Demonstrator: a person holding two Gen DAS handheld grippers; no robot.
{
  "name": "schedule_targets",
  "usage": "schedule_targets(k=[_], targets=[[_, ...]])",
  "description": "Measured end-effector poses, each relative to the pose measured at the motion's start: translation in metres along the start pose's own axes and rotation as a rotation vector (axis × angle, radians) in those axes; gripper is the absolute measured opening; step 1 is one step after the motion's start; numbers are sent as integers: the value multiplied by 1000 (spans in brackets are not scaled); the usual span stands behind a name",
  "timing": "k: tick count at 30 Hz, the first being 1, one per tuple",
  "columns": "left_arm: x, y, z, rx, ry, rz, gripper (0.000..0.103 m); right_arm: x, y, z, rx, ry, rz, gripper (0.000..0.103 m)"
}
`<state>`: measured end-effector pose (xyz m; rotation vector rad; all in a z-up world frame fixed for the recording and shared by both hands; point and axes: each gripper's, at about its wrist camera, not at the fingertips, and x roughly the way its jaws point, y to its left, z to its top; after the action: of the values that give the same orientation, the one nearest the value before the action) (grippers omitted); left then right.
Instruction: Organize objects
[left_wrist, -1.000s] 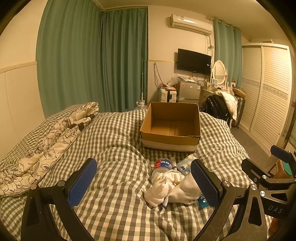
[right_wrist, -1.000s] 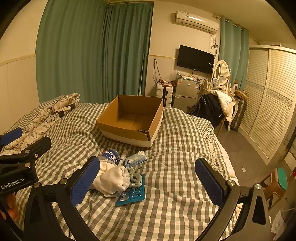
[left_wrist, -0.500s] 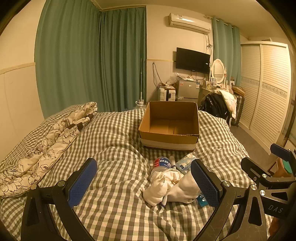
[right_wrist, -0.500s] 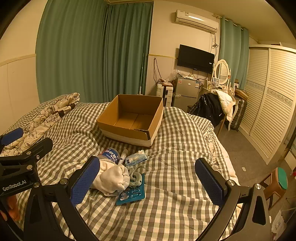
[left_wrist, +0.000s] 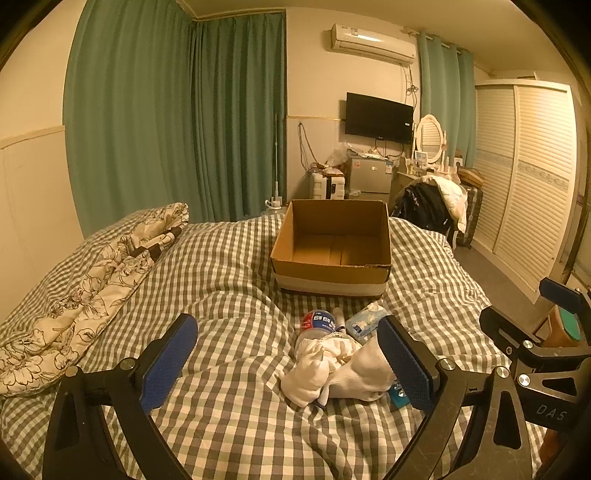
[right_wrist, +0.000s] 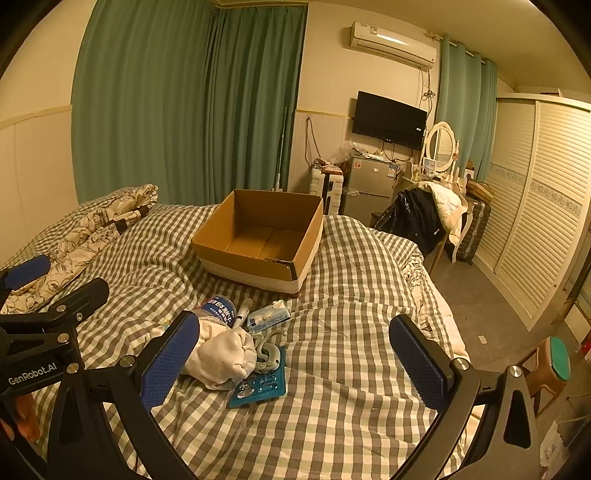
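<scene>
An open, empty cardboard box (left_wrist: 332, 251) (right_wrist: 262, 240) sits on the checked bed. In front of it lies a small pile: white socks (left_wrist: 332, 365) (right_wrist: 221, 358), a bottle with a red and blue label (left_wrist: 319, 323) (right_wrist: 219, 308), a marker pen (right_wrist: 242, 314), a tissue pack (left_wrist: 365, 319) (right_wrist: 267, 317), a grey clip (right_wrist: 267, 350) and a teal blister card (right_wrist: 260, 386). My left gripper (left_wrist: 288, 363) is open above the bed, with the socks near its right finger. My right gripper (right_wrist: 295, 363) is open, with the pile near its left finger.
A floral quilt (left_wrist: 85, 295) lies along the bed's left side. The bed's right edge drops to the floor by a louvred wardrobe (right_wrist: 535, 221). A chair with clothes (right_wrist: 424, 218), a small fridge and a TV stand beyond the bed. A green-topped stool (right_wrist: 554, 365) is at the right.
Both views have shifted only slightly. The objects on the bed have not moved and both grippers stay open.
</scene>
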<state>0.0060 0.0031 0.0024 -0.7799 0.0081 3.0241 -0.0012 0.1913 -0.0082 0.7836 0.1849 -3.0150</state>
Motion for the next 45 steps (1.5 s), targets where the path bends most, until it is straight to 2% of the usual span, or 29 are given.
schedule_targets(k=[8,16,22,30,32,37,39,41,45], targets=[[-1,-1,1,2,3,1,100,-8,4,5,-17,-20,7,103],[18,-2,-5,-1,61,-2,100,11,-1,-2,-7,36,9,103],[45,-3,-17,2,133,2,100,35,-6,-12,7,97,24,103],[100,-8,-48,33,286,41,98,77,-16,-33,29,206,31,103],[113,-10,-55,41,334,41,94,89,-18,-39,39,238,38,103],[129,-15,-66,68,394,18,89,115,-17,-51,42,307,63,101],[136,-19,-69,78,419,-1,76,123,-14,-54,36,331,76,97],[140,-21,-71,89,431,-23,53,130,-10,-58,26,355,87,93],[139,-25,-72,102,425,-41,52,135,-4,-60,4,381,104,76]])
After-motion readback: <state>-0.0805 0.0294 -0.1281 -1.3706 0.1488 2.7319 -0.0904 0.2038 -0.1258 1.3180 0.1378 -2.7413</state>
